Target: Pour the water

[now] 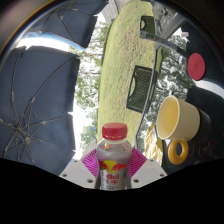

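A small plastic bottle point(113, 158) with a red cap and a red-and-yellow label stands upright between my gripper's point(113, 166) two fingers. Both pink pads point(92, 160) press against its sides, so the gripper is shut on it. A yellow mug point(178, 120) with a handle sits to the right, beyond the fingers, on a light surface. Its opening faces partly toward me.
A large dark open umbrella point(40, 100) fills the left side. A green lawn point(125, 60) with a dark sign point(140, 88) stretches beyond. A red round object point(197, 66) shows at the far right. Trees stand in the distance.
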### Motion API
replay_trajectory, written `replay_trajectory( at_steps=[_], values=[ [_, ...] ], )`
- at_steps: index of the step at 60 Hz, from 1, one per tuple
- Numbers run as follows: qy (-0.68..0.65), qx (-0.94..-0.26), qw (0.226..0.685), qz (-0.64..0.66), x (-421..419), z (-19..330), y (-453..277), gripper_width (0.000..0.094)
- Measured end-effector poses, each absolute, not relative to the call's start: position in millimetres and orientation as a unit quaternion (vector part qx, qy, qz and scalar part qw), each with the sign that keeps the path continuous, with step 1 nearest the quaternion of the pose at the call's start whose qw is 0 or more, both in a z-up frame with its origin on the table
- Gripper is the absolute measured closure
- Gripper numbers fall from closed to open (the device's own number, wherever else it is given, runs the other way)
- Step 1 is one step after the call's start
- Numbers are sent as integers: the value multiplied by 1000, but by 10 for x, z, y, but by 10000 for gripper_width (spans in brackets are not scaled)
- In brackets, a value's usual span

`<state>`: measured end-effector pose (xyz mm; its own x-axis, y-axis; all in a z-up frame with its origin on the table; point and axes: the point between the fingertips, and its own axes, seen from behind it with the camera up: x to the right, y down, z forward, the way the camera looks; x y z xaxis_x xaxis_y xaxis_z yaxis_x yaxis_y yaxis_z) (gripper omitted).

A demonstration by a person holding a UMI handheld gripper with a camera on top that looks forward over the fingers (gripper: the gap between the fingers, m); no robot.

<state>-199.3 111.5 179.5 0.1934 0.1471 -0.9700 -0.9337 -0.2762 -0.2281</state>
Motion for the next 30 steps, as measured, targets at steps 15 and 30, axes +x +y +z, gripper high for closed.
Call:
replay_trajectory(
  at_steps=[15,30],
  values=[
    [485,-438,324,685,-1826,1605,1295,590],
    [483,-453,283,694,-1865,1645,1259,584]
  ],
)
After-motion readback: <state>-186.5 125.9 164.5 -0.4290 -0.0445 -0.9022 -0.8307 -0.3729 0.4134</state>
